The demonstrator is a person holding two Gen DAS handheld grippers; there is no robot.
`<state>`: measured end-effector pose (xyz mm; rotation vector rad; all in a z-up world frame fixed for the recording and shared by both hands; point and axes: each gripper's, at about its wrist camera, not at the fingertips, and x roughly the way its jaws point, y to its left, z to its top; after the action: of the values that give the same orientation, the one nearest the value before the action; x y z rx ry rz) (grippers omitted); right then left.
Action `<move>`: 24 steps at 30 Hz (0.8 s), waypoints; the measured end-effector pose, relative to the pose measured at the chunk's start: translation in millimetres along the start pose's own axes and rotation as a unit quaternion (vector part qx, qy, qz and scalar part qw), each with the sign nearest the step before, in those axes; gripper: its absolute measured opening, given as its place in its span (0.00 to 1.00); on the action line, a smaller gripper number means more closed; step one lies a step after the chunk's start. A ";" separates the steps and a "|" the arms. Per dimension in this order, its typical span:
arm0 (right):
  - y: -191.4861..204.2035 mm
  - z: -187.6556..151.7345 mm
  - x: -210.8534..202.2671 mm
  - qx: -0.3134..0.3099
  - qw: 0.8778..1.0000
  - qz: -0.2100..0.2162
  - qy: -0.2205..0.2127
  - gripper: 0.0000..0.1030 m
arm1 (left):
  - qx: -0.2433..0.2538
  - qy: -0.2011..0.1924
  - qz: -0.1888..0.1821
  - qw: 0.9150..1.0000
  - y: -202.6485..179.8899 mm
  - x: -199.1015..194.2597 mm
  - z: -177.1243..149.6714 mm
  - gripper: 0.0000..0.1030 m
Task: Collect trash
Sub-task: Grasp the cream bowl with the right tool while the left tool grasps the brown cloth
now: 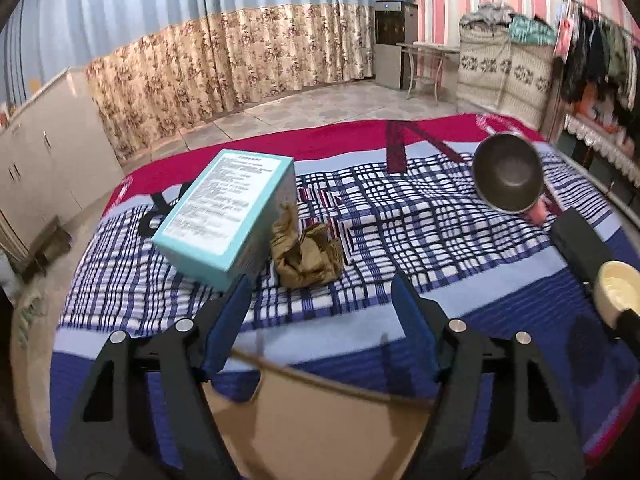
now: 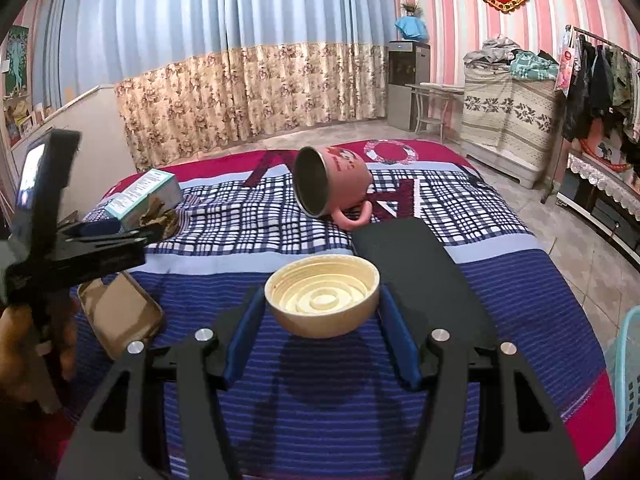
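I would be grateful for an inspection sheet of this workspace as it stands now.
Surface: plaid blanket over the bed.
Job's things: crumpled paper beside the teal box; cream lid; cardboard tray near the front edge.
Clutter: pink mug on its side; black pad.
Grippers: right gripper shut on the lid, lifted off the blanket; left gripper open above the tray, nothing between its tips.
Cables: nothing seen.
Surroundings: curtains, clothes rack, basket, tiled floor.
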<state>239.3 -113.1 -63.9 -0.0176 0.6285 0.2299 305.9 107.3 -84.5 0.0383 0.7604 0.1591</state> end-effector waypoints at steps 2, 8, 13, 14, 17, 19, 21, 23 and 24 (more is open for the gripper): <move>-2.1 -2.4 3.9 0.002 1.000 0.001 0.002 0.57 | 0.001 0.010 0.002 1.000 -0.6 7.3 1.7 0.67; -15.2 -5.4 6.0 0.021 1.000 0.005 -0.001 0.57 | -0.010 0.032 -0.004 0.999 -2.5 20.4 3.1 0.50; -20.1 -7.4 7.1 0.027 1.000 0.008 0.000 0.57 | -0.024 0.049 0.017 0.998 1.8 35.5 6.3 0.52; -21.1 -7.5 7.6 0.028 1.000 0.008 0.000 0.57 | -0.028 0.050 0.018 0.998 3.6 37.7 7.7 0.54; -22.5 -7.0 7.1 0.031 0.999 0.008 -0.002 0.57 | -0.039 0.058 0.014 0.997 9.6 43.8 12.4 0.54; -21.8 -7.7 5.7 0.032 0.999 0.008 -0.002 0.57 | -0.045 0.059 0.012 0.997 13.9 45.3 14.3 0.47; -21.7 -7.4 5.7 0.030 1.000 0.008 -0.001 0.57 | -0.040 0.058 0.016 0.997 15.3 44.6 13.8 0.39; -22.1 -7.5 4.7 0.027 1.000 0.006 -0.002 0.57 | -0.041 0.058 0.007 0.997 15.4 38.3 9.8 0.38; -22.1 -7.2 3.5 0.025 1.000 0.005 -0.004 0.57 | -0.041 0.057 0.004 0.998 14.6 35.8 8.7 0.38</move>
<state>242.7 -134.6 -73.0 0.0354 0.6268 0.2242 335.6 127.6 -101.3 -0.0460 0.8673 0.2003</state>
